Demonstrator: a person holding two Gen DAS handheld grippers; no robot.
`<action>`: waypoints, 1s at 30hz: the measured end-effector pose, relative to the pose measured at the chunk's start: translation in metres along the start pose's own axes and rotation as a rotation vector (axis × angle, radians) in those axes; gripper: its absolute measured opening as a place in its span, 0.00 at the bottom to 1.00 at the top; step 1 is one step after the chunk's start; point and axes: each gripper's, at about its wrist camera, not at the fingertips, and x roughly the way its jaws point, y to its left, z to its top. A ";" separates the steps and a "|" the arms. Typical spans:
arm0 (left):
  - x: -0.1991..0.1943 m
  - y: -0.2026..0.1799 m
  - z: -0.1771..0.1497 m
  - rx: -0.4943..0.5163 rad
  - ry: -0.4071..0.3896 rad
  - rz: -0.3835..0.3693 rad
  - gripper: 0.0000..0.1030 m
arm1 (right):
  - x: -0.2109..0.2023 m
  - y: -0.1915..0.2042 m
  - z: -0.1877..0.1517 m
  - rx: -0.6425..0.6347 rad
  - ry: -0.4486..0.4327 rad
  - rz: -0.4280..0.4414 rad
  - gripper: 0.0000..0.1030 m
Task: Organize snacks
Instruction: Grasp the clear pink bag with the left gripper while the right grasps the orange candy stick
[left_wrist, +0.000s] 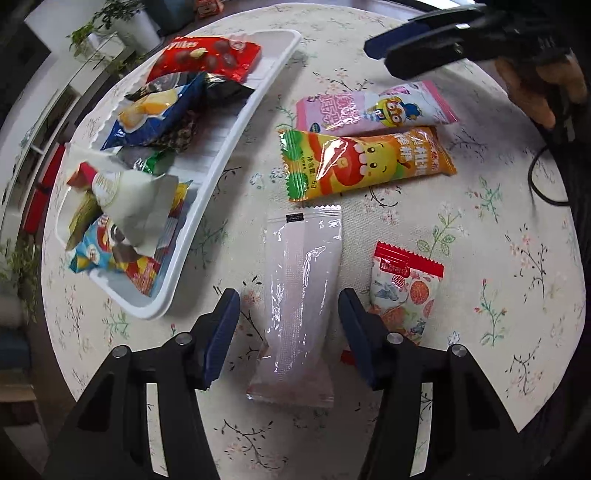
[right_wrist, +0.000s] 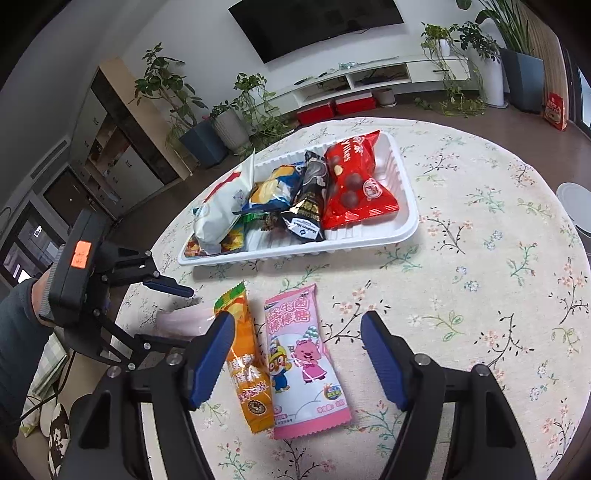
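Left gripper (left_wrist: 289, 332) straddles the clear packet (left_wrist: 299, 295), pads not touching it; white tray (left_wrist: 221, 162) of snacks lies left of that packet.

White ribbed tray (right_wrist: 408, 225) holds a red packet (right_wrist: 354, 184); beside it on the cream floral tablecloth (right_wrist: 480, 295) lie pink packet (right_wrist: 306, 362) and orange packet (right_wrist: 247, 373).

The left gripper (left_wrist: 288, 332) points steeply down, jaws apart. The right gripper (right_wrist: 299, 354) angles down, jaws wide apart.
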 end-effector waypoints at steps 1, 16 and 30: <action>-0.001 0.001 -0.001 -0.019 -0.008 0.005 0.52 | 0.000 0.003 -0.001 -0.017 0.001 0.001 0.69; -0.018 0.005 -0.034 -0.274 -0.083 -0.046 0.22 | 0.019 0.071 -0.012 -0.291 0.116 0.025 0.52; -0.042 -0.008 -0.078 -0.467 -0.215 -0.069 0.20 | 0.068 0.083 -0.018 -0.421 0.329 -0.181 0.38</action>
